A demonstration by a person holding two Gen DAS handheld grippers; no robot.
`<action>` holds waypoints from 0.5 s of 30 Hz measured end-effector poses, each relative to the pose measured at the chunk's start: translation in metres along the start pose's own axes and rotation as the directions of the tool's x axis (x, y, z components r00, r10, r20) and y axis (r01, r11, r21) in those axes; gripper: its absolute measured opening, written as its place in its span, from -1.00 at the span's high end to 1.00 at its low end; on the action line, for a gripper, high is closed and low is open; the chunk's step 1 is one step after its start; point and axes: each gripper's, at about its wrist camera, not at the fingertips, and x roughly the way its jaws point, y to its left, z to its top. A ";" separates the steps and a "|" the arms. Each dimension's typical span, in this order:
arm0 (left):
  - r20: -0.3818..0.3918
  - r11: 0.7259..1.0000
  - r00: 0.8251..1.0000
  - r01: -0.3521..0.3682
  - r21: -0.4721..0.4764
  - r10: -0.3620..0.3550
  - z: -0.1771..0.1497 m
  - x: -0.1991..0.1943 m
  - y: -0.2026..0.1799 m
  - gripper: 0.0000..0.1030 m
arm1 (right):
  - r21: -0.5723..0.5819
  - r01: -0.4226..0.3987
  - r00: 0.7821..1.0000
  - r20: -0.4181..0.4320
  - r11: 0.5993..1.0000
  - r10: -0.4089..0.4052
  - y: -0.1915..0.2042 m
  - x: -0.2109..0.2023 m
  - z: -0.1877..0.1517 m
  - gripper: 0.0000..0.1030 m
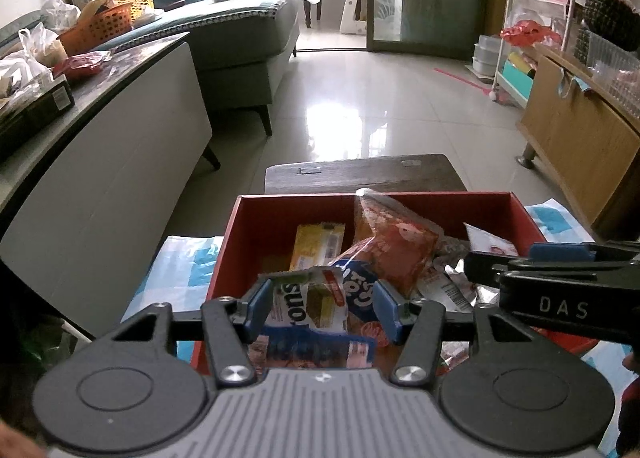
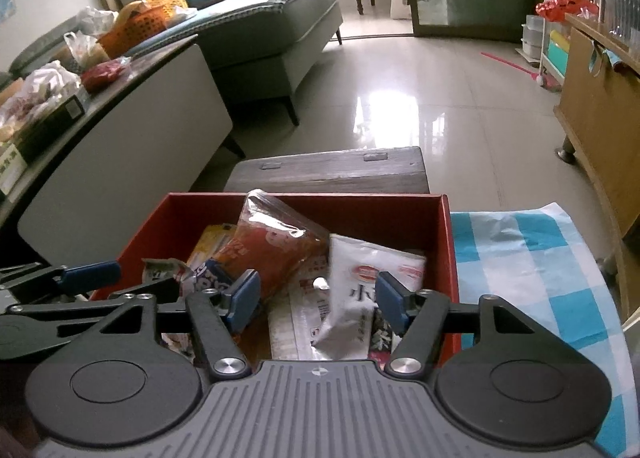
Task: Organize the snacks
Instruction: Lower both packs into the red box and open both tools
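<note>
A red box (image 1: 280,214) (image 2: 360,210) stands on a blue-checked cloth and holds several snack packets. Among them are an orange bag (image 1: 394,242) (image 2: 268,246), a yellow packet (image 1: 318,244), a blue packet (image 1: 358,284) and a white packet (image 2: 360,282). My left gripper (image 1: 322,308) hovers over the box's near left part, jaws wide apart around a green-white packet (image 1: 308,298) without clear pressure. My right gripper (image 2: 316,298) is open over the box's near right part, with the white packet between its pads. Each gripper shows at the edge of the other's view.
A dark wooden stool (image 1: 364,172) stands just behind the box. A grey cabinet (image 1: 100,162) with bags and an orange basket (image 1: 100,28) is at the left. A sofa (image 1: 244,30) lies beyond. A wooden sideboard (image 1: 580,130) is at the right. Tiled floor lies ahead.
</note>
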 end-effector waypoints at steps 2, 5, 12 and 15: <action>0.000 1.000 1.000 0.000 -0.002 0.000 0.000 -0.001 0.001 0.01 | 0.003 0.004 1.000 0.002 1.000 -0.004 0.001 0.000 0.001 -0.39; 0.003 1.000 1.000 -0.004 -0.004 0.004 -0.001 -0.003 0.001 -0.03 | 0.001 0.006 1.000 0.009 1.000 -0.006 0.003 -0.003 0.002 -0.40; 0.007 1.000 1.000 0.000 -0.009 0.000 -0.002 -0.010 0.002 -0.09 | -0.011 0.016 1.000 0.016 1.000 -0.016 0.004 -0.012 0.000 -0.54; 0.013 1.000 1.000 -0.001 -0.007 0.001 -0.004 -0.015 0.003 -0.15 | -0.019 0.022 1.000 0.014 1.000 -0.022 0.005 -0.018 -0.001 -0.56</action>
